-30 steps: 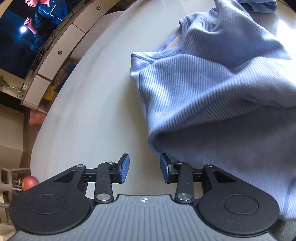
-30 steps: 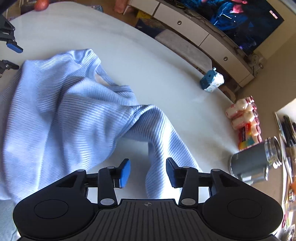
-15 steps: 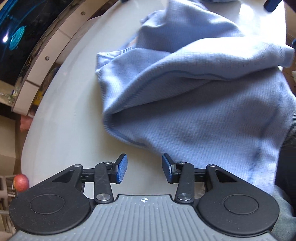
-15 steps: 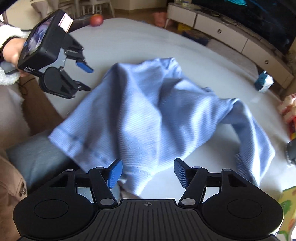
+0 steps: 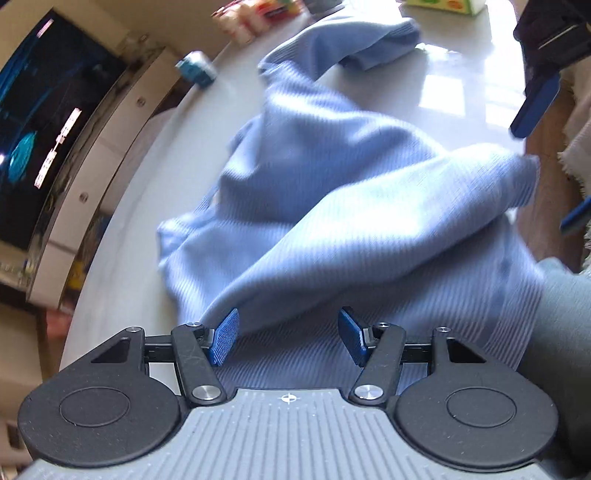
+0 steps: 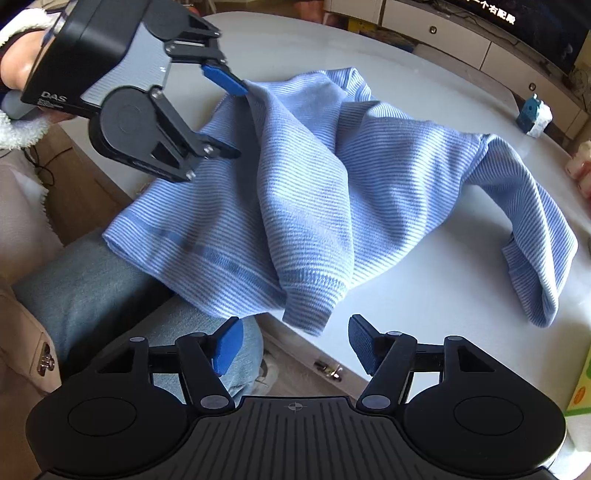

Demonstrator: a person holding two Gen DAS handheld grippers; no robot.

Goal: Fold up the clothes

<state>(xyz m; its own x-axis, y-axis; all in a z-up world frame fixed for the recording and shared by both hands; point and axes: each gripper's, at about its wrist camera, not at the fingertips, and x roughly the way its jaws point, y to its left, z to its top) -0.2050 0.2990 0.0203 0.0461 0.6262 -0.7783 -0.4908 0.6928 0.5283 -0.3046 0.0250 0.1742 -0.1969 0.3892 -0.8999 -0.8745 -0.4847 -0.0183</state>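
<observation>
Garment: your light blue ribbed top (image 6: 306, 192) lay crumpled on the white tabletop (image 6: 424, 273), its hem hanging over the near edge onto your jeans-clad leg (image 6: 92, 288).
Sleeve, near: one cuffed sleeve (image 6: 314, 291) drooped over the tabletop edge, just ahead of your right fingers.
Sleeve, far: the other sleeve (image 6: 532, 229) trailed off to the right and lay flat on the tabletop.
Left gripper: your left gripper (image 5: 288, 338) had its fingers spread and widening; the fabric lay under and between the blue pads, but they did not press on it.
Left gripper, other view: from the right wrist camera you could see the left gripper (image 6: 227, 118) at the top's left side, one blue finger (image 6: 225, 79) touching a raised fold, the other dark one clear of the cloth.
Right gripper: your right gripper (image 6: 293, 343) held its fingers spread apart with nothing between them, the cuff just beyond the tips.
Right gripper, other view: from the left wrist camera only its blue finger (image 5: 535, 107) showed clearly at the right edge, above the cloth.
Surroundings: a small blue and white carton (image 6: 533, 116) stood on the far rim of the tabletop, well apart from the top; a low cabinet (image 6: 443, 33) ran behind it.
</observation>
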